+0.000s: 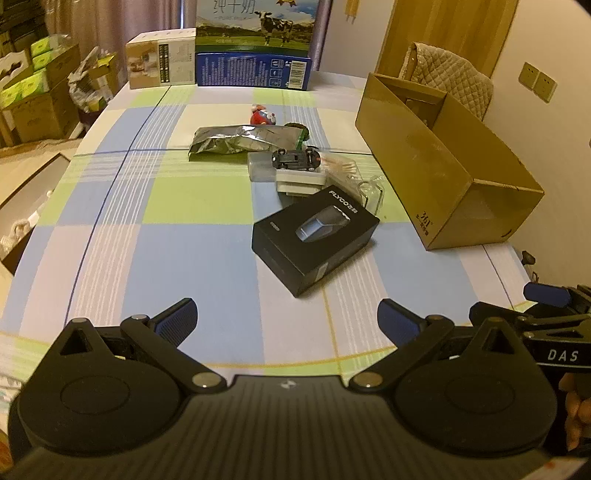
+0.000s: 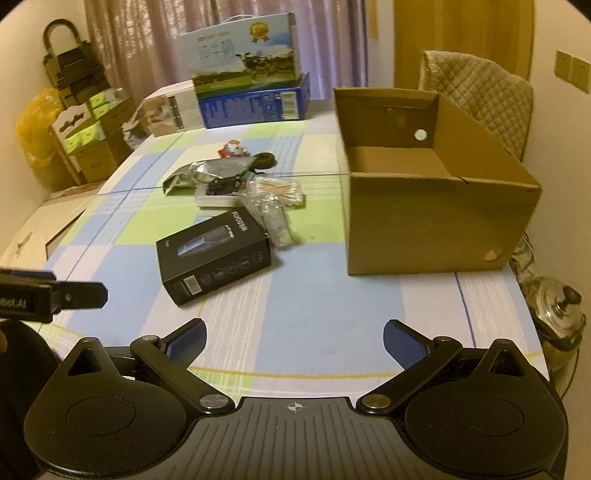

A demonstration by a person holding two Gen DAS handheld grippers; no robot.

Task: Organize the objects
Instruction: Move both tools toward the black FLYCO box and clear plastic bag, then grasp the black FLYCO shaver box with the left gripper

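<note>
A black shaver box (image 1: 314, 236) lies on the checked tablecloth, nearest my grippers; it also shows in the right wrist view (image 2: 214, 254). Behind it lie a toy car (image 1: 295, 158) on a white box (image 1: 299, 182), a silver foil bag (image 1: 236, 142), a pack of cotton swabs (image 2: 277, 190), a clear plastic bag (image 2: 275, 219) and a red figurine (image 1: 263, 115). An open, empty cardboard box (image 2: 432, 206) stands to the right. My left gripper (image 1: 286, 317) is open and empty, short of the shaver box. My right gripper (image 2: 295, 338) is open and empty above the table's near edge.
A milk carton case (image 1: 255, 24), a blue box (image 1: 253, 72) and a beige box (image 1: 160, 64) stand at the table's far end. A padded chair (image 2: 480, 88) is behind the cardboard box. Stacked cartons (image 1: 33, 92) stand off the table's left side.
</note>
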